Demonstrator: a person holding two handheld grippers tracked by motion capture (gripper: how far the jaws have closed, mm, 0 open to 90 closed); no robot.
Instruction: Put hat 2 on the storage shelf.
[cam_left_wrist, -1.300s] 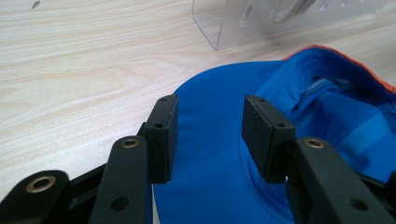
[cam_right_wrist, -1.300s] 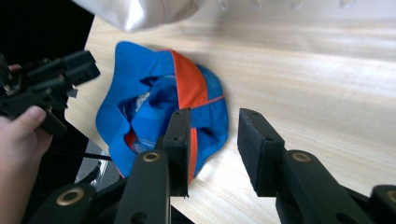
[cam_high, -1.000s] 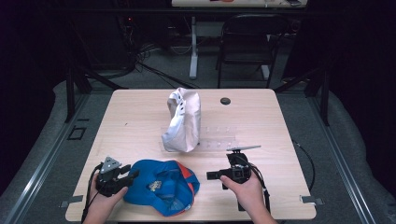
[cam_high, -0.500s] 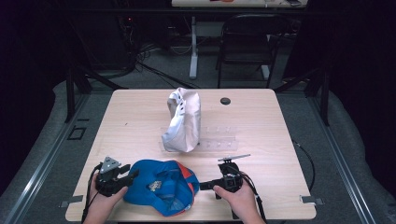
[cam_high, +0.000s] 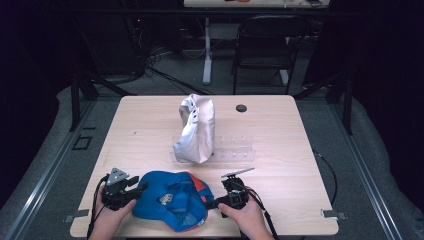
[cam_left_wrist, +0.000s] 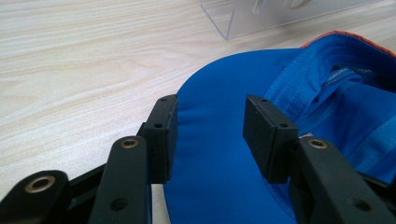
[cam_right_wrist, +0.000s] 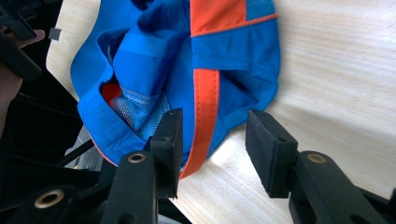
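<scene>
Tabletop (cam_high: 300, 150): blue, orange-trimmed cap (cam_high: 172, 200)

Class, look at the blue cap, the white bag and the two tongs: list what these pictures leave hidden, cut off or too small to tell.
- Blue cap, high view: the small tag inside is too small to read.
- Blue cap, left gripper view: its far part is cut off by the right edge.
- White bag, high view: its contents are hidden by its own fabric.
- Clear stand, high view: partly hidden behind the bag.
- Dark disc, high view: too small to identify.

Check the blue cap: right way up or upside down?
Upside down. The blue cap lies crown-down on the table; its inner seams and lining face up, seen in the right gripper view too.
</scene>
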